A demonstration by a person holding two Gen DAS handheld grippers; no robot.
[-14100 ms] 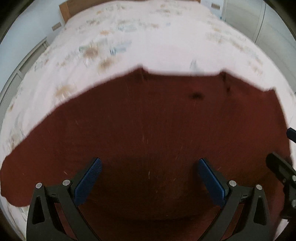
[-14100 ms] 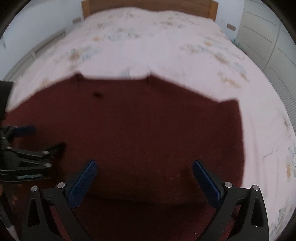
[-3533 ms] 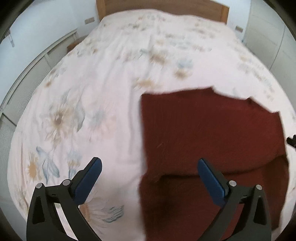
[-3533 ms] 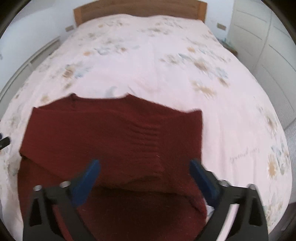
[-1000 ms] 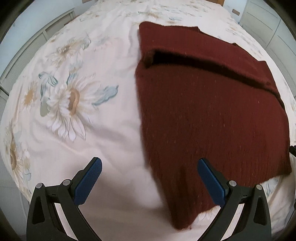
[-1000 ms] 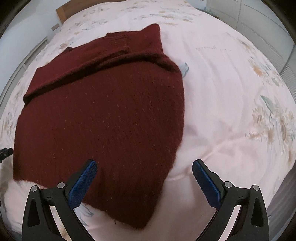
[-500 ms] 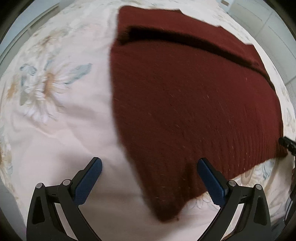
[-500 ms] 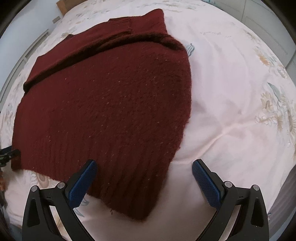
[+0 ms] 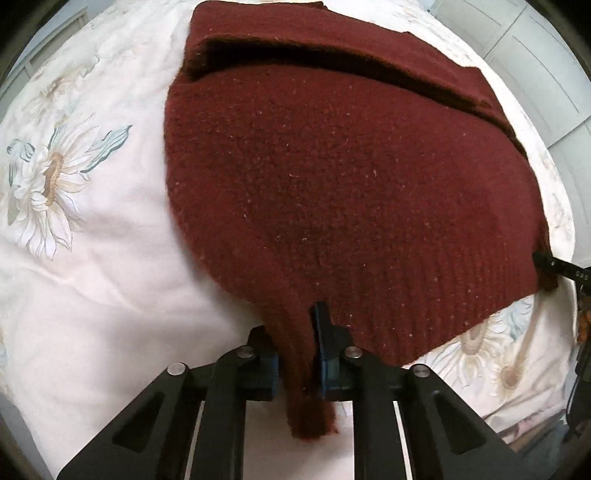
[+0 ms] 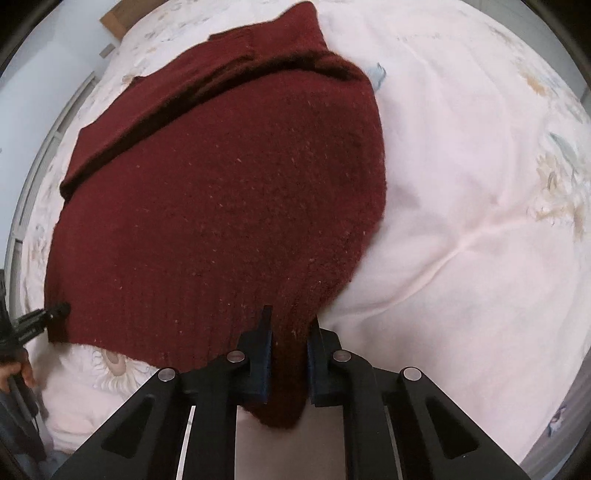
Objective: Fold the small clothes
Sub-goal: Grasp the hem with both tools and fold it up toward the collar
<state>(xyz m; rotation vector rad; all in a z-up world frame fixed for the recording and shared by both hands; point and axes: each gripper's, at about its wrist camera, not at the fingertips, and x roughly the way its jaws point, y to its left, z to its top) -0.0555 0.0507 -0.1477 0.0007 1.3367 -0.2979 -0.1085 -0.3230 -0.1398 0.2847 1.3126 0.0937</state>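
Sweater (image 9: 332, 177), dark red knit, lies spread on a bed cover (image 9: 92, 258) with pale flower print, filling the middle of both wrist views. Far part is doubled over, folded band running across the top of the frame in the left view and along the upper left in the right view. Left gripper (image 9: 297, 354) at bottom centre of its own view, blue pads clamped on the sweater's near-left hem corner; pinched cloth bunches between the jaws and a tongue of it hangs out below them. Right gripper (image 10: 288, 354) at bottom centre of its view, likewise clenched on the near-right hem corner, knit squeezed between the pads with a bit sticking out underneath. Each gripper also shows in the other's view: right one's black tip at the right edge of the left view, touching the hem; left one's tip at the lower left edge of the right view, on the hem corner. Wooden headboard (image 10: 118, 16) in the right view's upper left.
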